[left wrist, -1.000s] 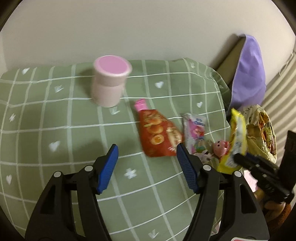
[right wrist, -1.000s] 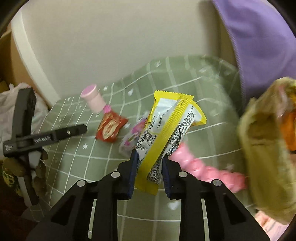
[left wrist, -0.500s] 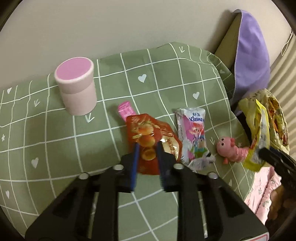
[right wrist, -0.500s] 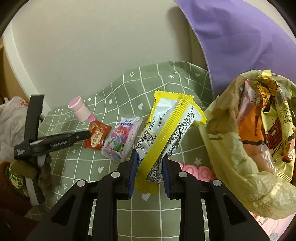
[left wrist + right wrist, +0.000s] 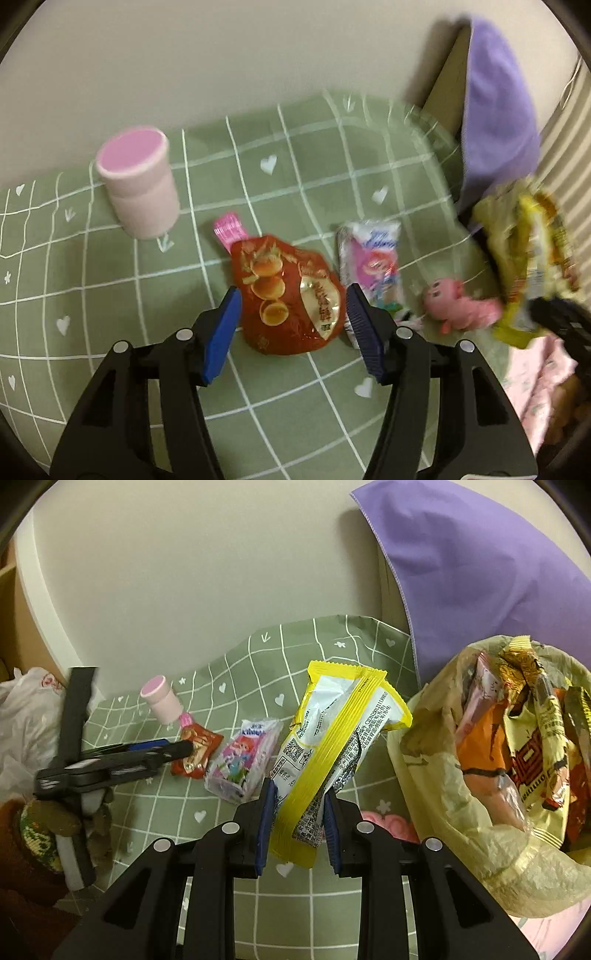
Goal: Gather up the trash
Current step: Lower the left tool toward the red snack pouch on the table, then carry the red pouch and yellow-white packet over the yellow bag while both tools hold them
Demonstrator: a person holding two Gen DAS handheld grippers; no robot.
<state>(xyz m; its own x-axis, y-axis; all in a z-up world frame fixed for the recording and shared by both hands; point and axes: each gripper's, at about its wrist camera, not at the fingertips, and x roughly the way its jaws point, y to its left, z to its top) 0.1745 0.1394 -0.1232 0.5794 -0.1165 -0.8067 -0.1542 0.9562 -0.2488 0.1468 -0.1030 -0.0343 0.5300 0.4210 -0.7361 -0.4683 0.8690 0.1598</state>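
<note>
A red snack packet (image 5: 286,295) lies on the green checked cloth (image 5: 332,166); it also shows in the right wrist view (image 5: 195,751). My left gripper (image 5: 291,325) is open with its blue pads on either side of the packet's near end. A pink-and-white wrapper (image 5: 373,262) lies just right of it, also in the right wrist view (image 5: 243,760). My right gripper (image 5: 297,827) is shut on a yellow wrapper (image 5: 332,746), held up left of the yellowish trash bag (image 5: 461,812) full of wrappers.
A pink lidded jar (image 5: 138,188) stands at the back left. A pink toy (image 5: 458,304) lies right of the wrappers. A purple pillow (image 5: 480,572) leans on the wall. A white plastic bag (image 5: 22,716) sits far left.
My left gripper was shut half a second ago and is now open around the red packet. My right gripper holds the yellow wrapper steadily as the trash bag comes closer into view.
</note>
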